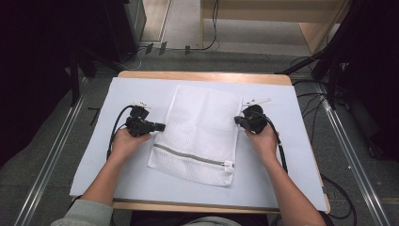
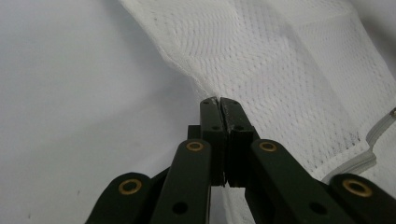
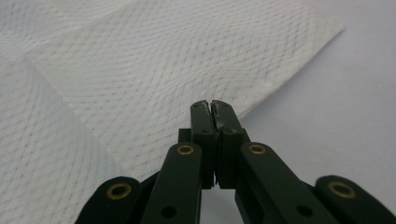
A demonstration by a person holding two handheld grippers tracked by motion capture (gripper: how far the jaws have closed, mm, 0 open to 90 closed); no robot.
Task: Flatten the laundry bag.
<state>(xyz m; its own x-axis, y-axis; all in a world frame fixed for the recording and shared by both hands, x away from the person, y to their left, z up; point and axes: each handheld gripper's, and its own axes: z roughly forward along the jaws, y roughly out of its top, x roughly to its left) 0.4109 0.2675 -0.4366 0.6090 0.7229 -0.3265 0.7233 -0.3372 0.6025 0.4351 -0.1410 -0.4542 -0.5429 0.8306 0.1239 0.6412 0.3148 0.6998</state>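
White mesh bag (image 1: 200,132), edges pinched by left tool (image 1: 162,126), right tool (image 1: 236,120), pads hidden.

White mesh laundry bag (image 1: 200,134), rectangular, spread flat at centre frame in the high view. Grey zipper (image 1: 190,155) running across near the lower edge, closed, white pull at its right end. Faint fold creases across the upper half. Left and right edges pinched, slightly lifted.
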